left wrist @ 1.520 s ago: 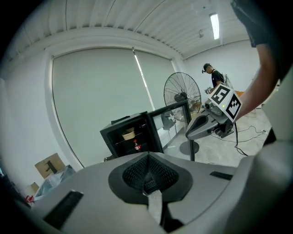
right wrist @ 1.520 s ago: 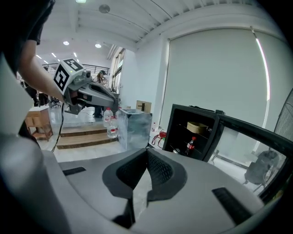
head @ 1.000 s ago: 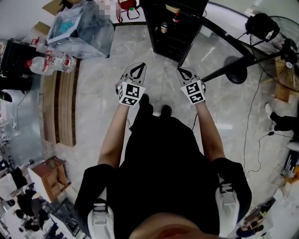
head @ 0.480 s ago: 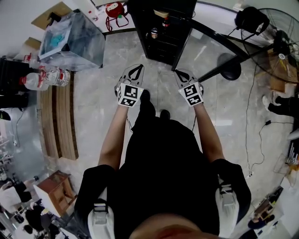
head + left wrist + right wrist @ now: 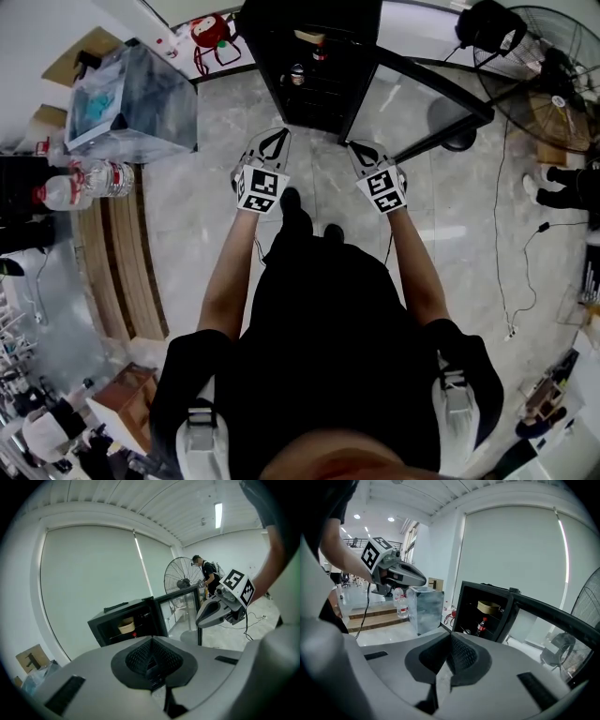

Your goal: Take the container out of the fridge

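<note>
Evidently early: fridge stands open, container untouched on its upper shelf (bottle below). Left gripper and right gripper both clenched, empty, well short of it.

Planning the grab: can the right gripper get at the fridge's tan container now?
Probably yes: the fridge door stands open and nothing blocks the container inside, though the right gripper is shut, short of it.
</note>
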